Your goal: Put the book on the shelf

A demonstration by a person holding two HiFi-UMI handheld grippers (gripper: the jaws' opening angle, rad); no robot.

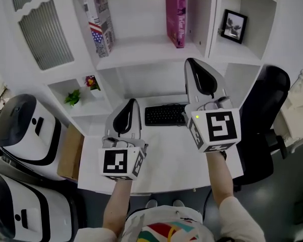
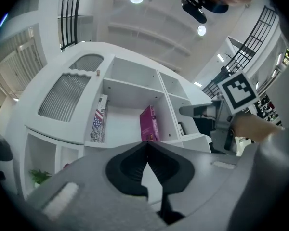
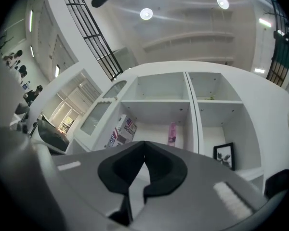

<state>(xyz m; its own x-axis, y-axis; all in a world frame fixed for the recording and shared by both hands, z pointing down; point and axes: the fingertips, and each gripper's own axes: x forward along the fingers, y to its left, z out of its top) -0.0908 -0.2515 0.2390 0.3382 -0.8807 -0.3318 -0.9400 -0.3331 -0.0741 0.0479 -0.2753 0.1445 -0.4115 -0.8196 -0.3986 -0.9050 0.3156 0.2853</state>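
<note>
A pink book stands upright in the shelf's middle compartment, towards its right wall; it also shows in the left gripper view as the pink book and in the right gripper view as the pink book. My left gripper hovers over the desk, shut with nothing between its jaws. My right gripper is held higher, pointing at the shelf below the book, shut and empty as well. Both grippers are clear of the book.
A flag-patterned book leans in the same compartment's left side. A framed picture sits in the right compartment. On the white desk lies a black keyboard. A black chair stands right, a cardboard box and white machines left.
</note>
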